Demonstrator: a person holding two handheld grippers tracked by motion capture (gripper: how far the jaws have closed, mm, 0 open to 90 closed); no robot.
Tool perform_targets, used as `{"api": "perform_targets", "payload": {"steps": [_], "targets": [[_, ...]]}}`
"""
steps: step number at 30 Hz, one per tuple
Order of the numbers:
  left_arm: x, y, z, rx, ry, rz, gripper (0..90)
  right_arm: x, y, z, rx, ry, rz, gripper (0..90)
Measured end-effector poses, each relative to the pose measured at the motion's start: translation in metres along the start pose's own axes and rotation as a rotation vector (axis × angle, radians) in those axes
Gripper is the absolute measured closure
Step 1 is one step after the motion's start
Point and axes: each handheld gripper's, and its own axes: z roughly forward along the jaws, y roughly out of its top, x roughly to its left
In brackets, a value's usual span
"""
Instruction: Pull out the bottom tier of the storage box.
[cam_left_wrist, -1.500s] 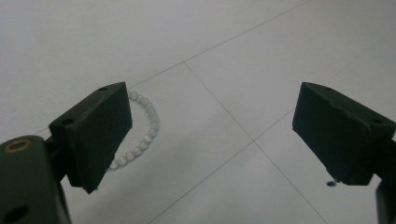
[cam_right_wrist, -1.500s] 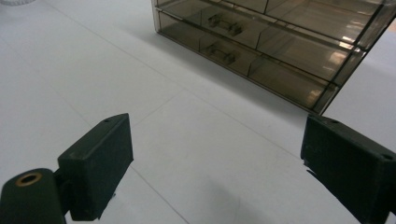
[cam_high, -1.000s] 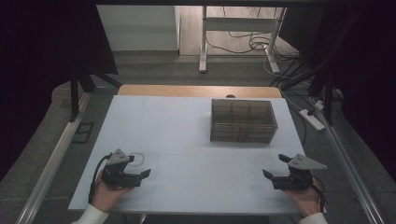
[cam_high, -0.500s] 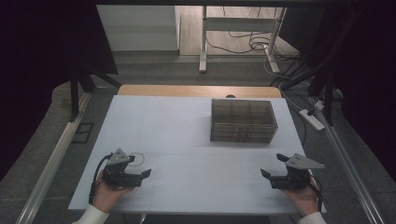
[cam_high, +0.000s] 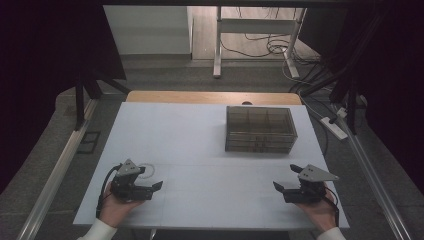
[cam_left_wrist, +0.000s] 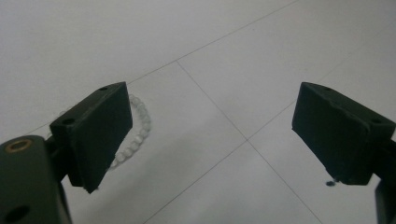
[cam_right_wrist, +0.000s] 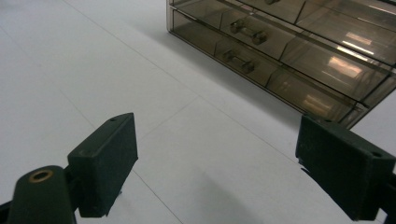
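White worktop (cam_high: 210, 135), seams visible across its surface. Person's two hands come in from the near edge, each holding a hand-held gripper.

Left hand-held gripper (cam_high: 156, 187) sits at the near left of the worktop, held in the left hand (cam_high: 116, 206), jaws pointing toward the middle. Jaws wide apart, nothing between them. In the left gripper view the left hand-held gripper (cam_left_wrist: 212, 135) shows both black jaws spread with bare white worktop (cam_left_wrist: 224, 56) in the gap. Grey three-cornered plate on top; cable loops off its outer side.

Bead bracelet (cam_high: 146, 170), a small pale ring, lies flat on the worktop just beside the left hand-held gripper, on its far side. In the left gripper view the bead bracelet (cam_left_wrist: 140, 126) curves out from behind the left-hand jaw, partly hidden by it, not between the jaws. Touching or not: cannot tell.

Right hand-held gripper (cam_high: 286, 179) at the near right, held in the right hand (cam_high: 320, 210), jaws pointing inward and toward the far side. Also wide apart, gripping nothing. In the right gripper view the right hand-held gripper (cam_right_wrist: 217, 163) frames bare worktop.

Smoky translucent drawer box (cam_high: 260, 129) stands on the far right part of the worktop, well apart from both grippers. In the right gripper view the drawer box (cam_right_wrist: 299, 37) shows stacked drawers with small handles, all pushed in.

Beyond the worktop: grey floor, desk legs (cam_high: 218, 45), tangled cables (cam_high: 270, 47), a power strip (cam_high: 336, 127) at the right.
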Motion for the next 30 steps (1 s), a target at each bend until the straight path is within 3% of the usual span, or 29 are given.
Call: {"api": "perform_targets", "payload": {"steps": [13,30], "targets": [[0.000,0.001,0.001,0.002,-0.004,0.005,11.9,0.008,0.005,0.007,0.025,-0.018,-0.055,13.4],[-0.001,0.002,0.004,0.010,-0.013,0.013,11.9,0.020,0.012,0.017,0.062,-0.048,-0.174,14.0]]}}
